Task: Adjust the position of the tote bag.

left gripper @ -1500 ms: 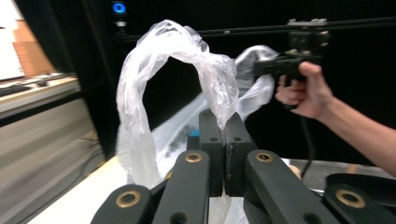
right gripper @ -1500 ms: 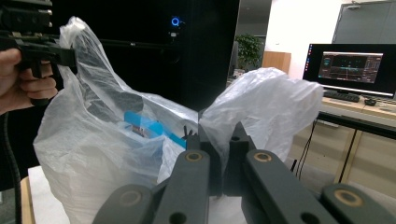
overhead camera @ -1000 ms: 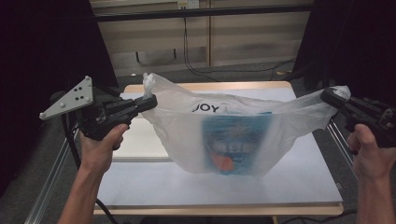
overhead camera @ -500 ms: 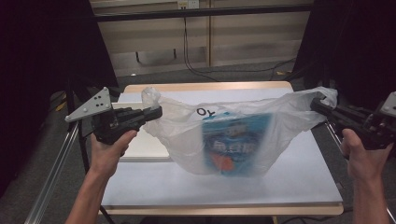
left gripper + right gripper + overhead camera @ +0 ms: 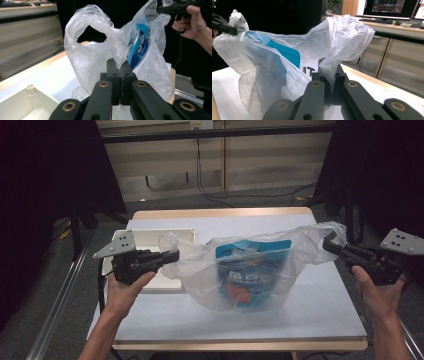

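Observation:
A clear plastic bag (image 5: 250,270) hangs stretched between my two grippers, its bottom resting on the white table (image 5: 320,320). Inside stands a blue snack packet (image 5: 252,275) with orange print low down. My left gripper (image 5: 175,255) is shut on the bag's left handle (image 5: 100,40), which loops up above its jaws. My right gripper (image 5: 327,245) is shut on the right handle (image 5: 344,37). In the left gripper view (image 5: 120,66) the packet (image 5: 140,42) shows edge-on through the film. In the right gripper view (image 5: 329,66) the packet (image 5: 284,52) lies behind the film at left.
A shallow white tray (image 5: 150,237) lies on the table's left side, partly under my left gripper. The table's wooden edge (image 5: 220,213) runs along the back. Metal rails (image 5: 60,305) flank the table, and cables trail on the floor behind.
Both grippers have come down with the bag, which now sags lower with its bottom on the table. The handles stay gripped.

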{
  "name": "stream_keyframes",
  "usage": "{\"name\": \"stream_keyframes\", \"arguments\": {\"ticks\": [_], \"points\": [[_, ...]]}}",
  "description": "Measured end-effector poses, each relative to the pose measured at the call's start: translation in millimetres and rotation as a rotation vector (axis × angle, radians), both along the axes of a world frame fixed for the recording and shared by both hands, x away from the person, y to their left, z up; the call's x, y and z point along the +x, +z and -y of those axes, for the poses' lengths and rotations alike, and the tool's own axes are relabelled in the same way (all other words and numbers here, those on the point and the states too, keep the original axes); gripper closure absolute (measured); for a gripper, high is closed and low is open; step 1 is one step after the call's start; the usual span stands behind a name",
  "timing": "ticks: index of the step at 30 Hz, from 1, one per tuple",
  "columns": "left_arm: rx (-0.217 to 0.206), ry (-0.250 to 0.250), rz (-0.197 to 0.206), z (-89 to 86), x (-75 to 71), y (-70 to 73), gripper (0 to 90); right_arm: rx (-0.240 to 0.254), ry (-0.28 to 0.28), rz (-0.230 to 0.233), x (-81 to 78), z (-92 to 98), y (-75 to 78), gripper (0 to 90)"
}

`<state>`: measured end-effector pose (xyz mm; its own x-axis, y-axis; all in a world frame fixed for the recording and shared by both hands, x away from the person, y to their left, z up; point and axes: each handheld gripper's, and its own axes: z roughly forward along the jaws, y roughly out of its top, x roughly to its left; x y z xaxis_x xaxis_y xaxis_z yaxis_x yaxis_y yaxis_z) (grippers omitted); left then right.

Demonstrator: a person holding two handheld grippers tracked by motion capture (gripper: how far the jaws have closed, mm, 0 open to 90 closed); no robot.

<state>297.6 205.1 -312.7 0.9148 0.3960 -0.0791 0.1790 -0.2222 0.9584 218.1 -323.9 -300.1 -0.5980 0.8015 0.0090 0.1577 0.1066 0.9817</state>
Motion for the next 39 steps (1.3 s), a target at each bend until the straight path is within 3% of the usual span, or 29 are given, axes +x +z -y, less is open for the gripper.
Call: {"name": "stream_keyframes", "arguments": {"ticks": [5,10,17,22,29,30,39], "points": [[0.034,0.000,-0.010,2.3,3.0,-5.8,89.6,-0.030,-0.037,-0.005,6.0,-0.7,-3.7,90.0],[0.066,-0.011,-0.015,4.4,1.1,-10.9,89.6,-0.055,-0.025,-0.039,11.3,-2.3,-10.4,90.0],[0.080,-0.020,-0.033,2.0,-1.9,-23.3,89.6,-0.044,-0.013,-0.066,10.5,-0.9,-24.5,90.0],[0.120,-0.025,-0.037,3.4,-3.8,-31.2,89.6,-0.050,-0.011,-0.097,9.6,0.7,-36.0,90.0],[0.139,-0.018,-0.049,5.2,-6.2,-43.8,89.6,-0.055,-0.021,-0.110,10.5,-0.5,-46.7,90.0],[0.158,-0.019,-0.050,5.1,-6.4,-45.8,89.6,-0.047,-0.022,-0.114,10.9,-0.8,-48.1,90.0],[0.195,-0.033,-0.067,4.7,-12.8,-57.2,89.6,-0.068,0.010,-0.152,10.9,-2.2,-59.4,90.0]]}}
